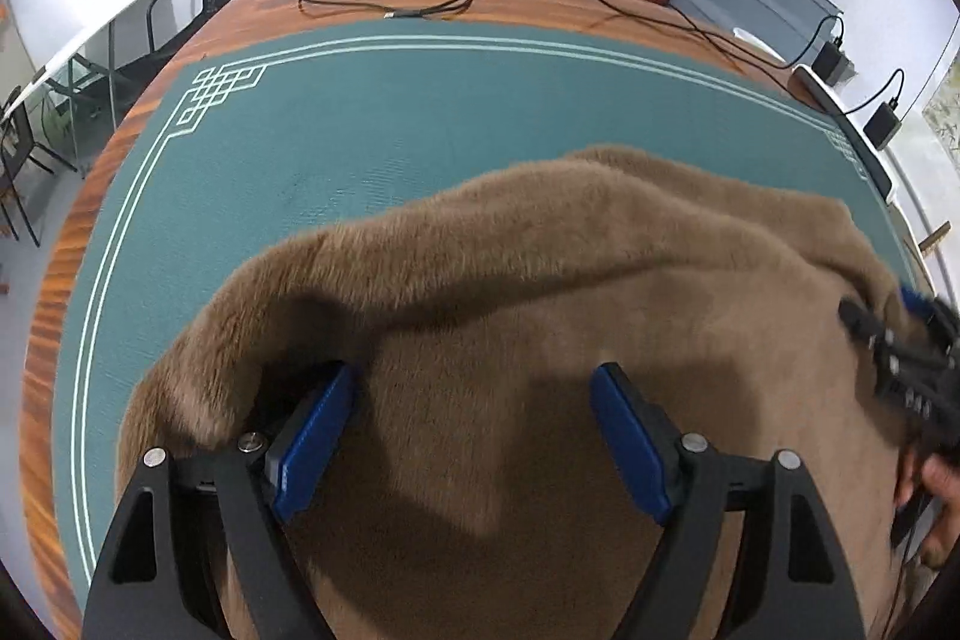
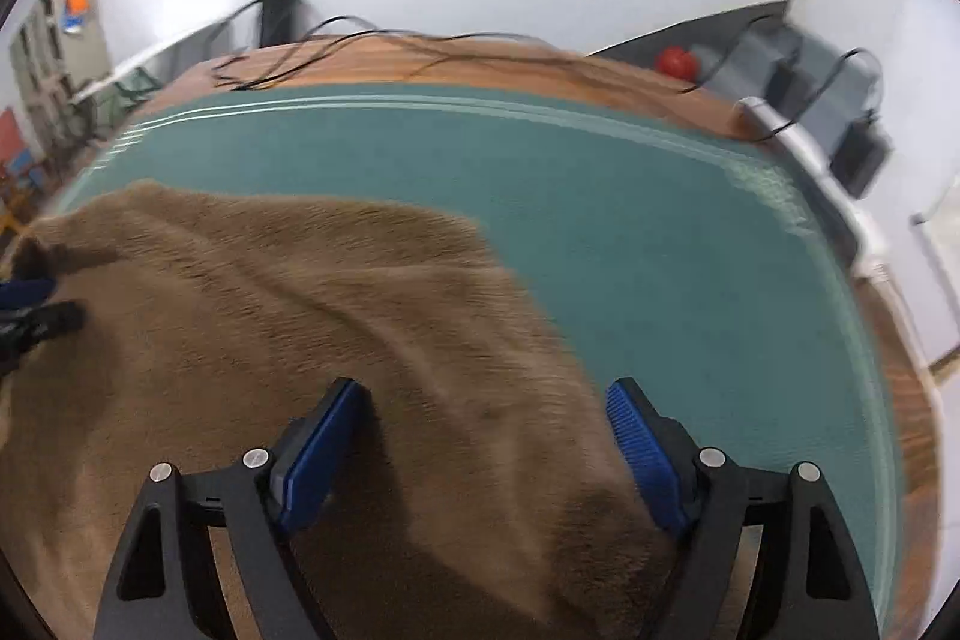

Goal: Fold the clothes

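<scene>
While the brown fleece garment lies on the green mat, both grippers hover above it. Left gripper: jaws wide, holding nothing. Right gripper: likewise.

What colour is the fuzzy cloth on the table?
Brown, a light tan-brown. The fuzzy cloth shows best in the left wrist view.

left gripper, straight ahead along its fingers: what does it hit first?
Most likely the brown fuzzy garment: the left gripper is open over it, and a raised fold fills the line ahead. Past that lies the green mat. Depth is unclear in this view.
</scene>
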Demonstrator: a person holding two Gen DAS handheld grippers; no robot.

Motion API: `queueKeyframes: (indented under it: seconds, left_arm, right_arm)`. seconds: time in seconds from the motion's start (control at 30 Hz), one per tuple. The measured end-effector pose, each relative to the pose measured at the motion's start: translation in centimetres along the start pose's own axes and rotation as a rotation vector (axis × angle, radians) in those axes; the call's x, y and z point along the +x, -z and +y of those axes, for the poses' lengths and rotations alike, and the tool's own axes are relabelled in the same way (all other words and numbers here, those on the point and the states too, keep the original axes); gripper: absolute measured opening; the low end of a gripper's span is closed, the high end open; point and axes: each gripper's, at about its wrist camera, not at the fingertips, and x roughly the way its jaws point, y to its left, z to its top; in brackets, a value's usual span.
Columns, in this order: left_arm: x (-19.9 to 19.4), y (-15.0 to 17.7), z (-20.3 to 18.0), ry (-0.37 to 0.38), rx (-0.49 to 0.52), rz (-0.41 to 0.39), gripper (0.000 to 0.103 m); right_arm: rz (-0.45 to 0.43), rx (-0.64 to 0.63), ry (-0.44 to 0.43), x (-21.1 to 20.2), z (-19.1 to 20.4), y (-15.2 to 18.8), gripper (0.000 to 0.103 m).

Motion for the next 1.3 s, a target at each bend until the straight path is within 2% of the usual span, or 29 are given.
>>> queueKeyframes:
  seconds: [0.07, 0.23, 0.33, 0.47, 0.67, 0.8, 0.93, 1.13, 1.3]
  left_arm:
    - [-0.8, 0.9, 0.4, 0.025, -0.014, 0.015, 0.084]
    - [-3.1, 4.2, 0.5, 0.061, -0.012, 0.039, 0.084]
    - [-4.6, 6.7, 0.2, 0.084, 0.0, 0.054, 0.084]
    - [-6.8, 10.5, -0.6, 0.116, 0.041, 0.065, 0.084]
    - [-10.2, 16.9, -2.1, 0.133, 0.135, 0.054, 0.084]
    - [-10.9, 21.2, -2.9, 0.08, 0.216, 0.058, 0.084]
    - [-11.2, 23.9, -2.9, 0.044, 0.227, 0.03, 0.085]
    - [-11.4, 25.0, -2.0, 0.046, 0.156, -0.041, 0.087]
    - [-11.5, 25.8, -3.0, 0.012, 0.171, -0.104, 0.093]
  right_arm:
    - [-0.003, 0.027, 0.016, -0.9, -1.1, 0.4, 0.084]
    - [0.052, 0.081, -0.223, -6.1, -1.3, 3.5, 0.084]
    - [0.084, 0.008, -0.29, -9.2, 0.3, 6.0, 0.084]
    - [0.127, -0.126, -0.374, -13.6, 3.1, 11.1, 0.085]
    - [0.162, -0.287, -0.415, -18.8, 5.5, 19.2, 0.085]
    - [0.164, -0.307, -0.393, -20.5, 5.6, 23.3, 0.085]
    - [0.13, -0.252, -0.38, -20.7, 4.3, 24.7, 0.086]
    - [0.052, -0.147, -0.38, -21.2, 2.2, 25.4, 0.087]
    - [-0.042, 0.064, -0.395, -23.8, -2.7, 27.1, 0.087]
